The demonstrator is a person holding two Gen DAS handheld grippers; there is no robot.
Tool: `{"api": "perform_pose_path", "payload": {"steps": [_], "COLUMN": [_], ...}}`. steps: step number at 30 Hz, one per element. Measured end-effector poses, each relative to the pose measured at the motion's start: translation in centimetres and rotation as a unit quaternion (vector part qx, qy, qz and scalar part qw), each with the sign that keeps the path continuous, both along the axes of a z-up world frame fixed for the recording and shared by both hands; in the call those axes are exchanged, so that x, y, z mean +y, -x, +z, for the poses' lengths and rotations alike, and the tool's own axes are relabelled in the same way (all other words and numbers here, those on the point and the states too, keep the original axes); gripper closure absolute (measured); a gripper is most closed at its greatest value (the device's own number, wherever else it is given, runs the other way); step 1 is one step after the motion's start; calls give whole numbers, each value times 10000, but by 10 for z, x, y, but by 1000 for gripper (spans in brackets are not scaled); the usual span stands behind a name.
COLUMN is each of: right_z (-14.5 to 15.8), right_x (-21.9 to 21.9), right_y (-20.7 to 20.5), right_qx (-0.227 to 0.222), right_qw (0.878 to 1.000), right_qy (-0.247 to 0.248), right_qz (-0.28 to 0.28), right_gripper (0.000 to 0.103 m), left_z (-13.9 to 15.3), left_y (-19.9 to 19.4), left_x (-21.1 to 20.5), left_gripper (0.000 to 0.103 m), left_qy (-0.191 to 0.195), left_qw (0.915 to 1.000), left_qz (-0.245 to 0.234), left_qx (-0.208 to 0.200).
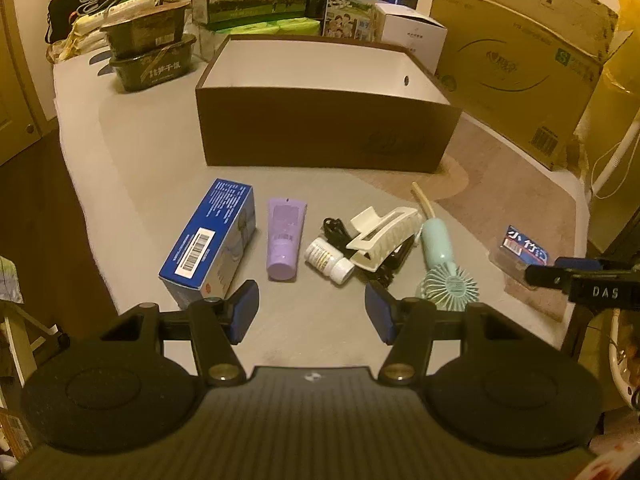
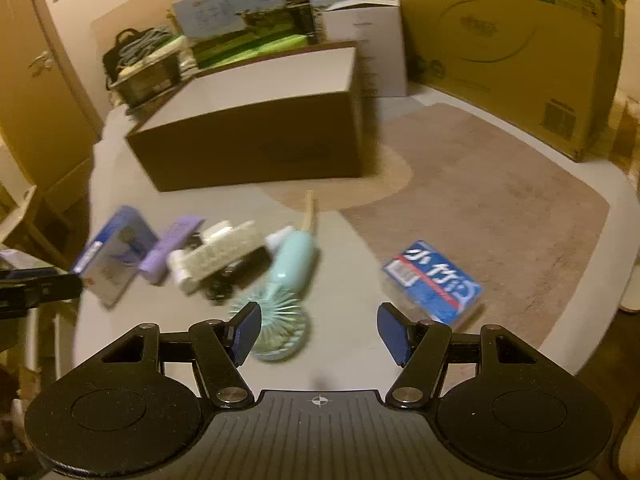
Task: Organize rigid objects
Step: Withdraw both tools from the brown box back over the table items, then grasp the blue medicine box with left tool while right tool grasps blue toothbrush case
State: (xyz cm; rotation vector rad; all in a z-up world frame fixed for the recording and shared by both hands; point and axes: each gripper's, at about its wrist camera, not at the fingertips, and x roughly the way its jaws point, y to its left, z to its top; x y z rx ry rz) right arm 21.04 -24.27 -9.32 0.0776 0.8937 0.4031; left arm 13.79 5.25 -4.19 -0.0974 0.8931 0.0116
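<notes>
Both hand-held grippers hang over the grey table with their blue-padded jaws apart and nothing between them: the left gripper (image 1: 311, 312) above bare tabletop at the near edge, the right gripper (image 2: 319, 330) just beside the head of the mint handheld fan (image 2: 288, 280), which lies at its 10 o'clock. Seen from the left wrist, a row of loose items lies across the middle of the table (image 1: 132, 168). At 11 o'clock from the left gripper is a blue carton (image 1: 210, 242) with a barcode label; at 12 o'clock a lilac tube (image 1: 284, 244) lies with its cap toward the camera; at 1 o'clock a small white pill bottle (image 1: 329, 260) lies on its side, touching a cream hair claw clip (image 1: 384, 238) that rests on a black cable (image 1: 340, 232). The fan is at 2 o'clock, and a blue packet (image 1: 524, 254) printed with white characters sits well apart at 3 o'clock, on a beige mat (image 1: 500, 184). Beyond the row, at 12 o'clock, stands an open brown box (image 1: 328, 136) with a white interior; nothing shows inside from this angle. Cartons and stacked goods crowd the far edge. The right wrist view is blurred.
</notes>
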Motion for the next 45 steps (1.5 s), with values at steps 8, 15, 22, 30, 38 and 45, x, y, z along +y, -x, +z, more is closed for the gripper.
{"api": "perform_pose_path", "payload": {"steps": [8,15,22,30,38,45], "right_z": [-23,-47,-59,-63,-64,-68], "right_x": [-35,-46,-39,-19,8,13], "right_y": [-35,-59,-67,-54,-48,-61], "right_qx": [-129,-81,-215,53,58,183], "right_qw": [9994,9996,9972,9952,9975,9987], "right_qy": [245,262,508,343,474,441], "right_qz": [-217,17,509,912,515,180], "right_gripper": [39,39,38,38,38,39], "left_z": [-11,-19,-24,-27,-29,-31], "left_y": [-6,-9,-10,-12,-18,-43], "left_x": [6,6,6,10,21,38], "left_gripper": [47,47,47,47,47,39], "left_qy": [-39,-93,-102,-109,-337,-804], "left_qw": [9999,9998,9997,9996,9993,9966], "left_qz": [100,117,111,155,52,-187], "left_qx": [44,146,200,222,139,80]}}
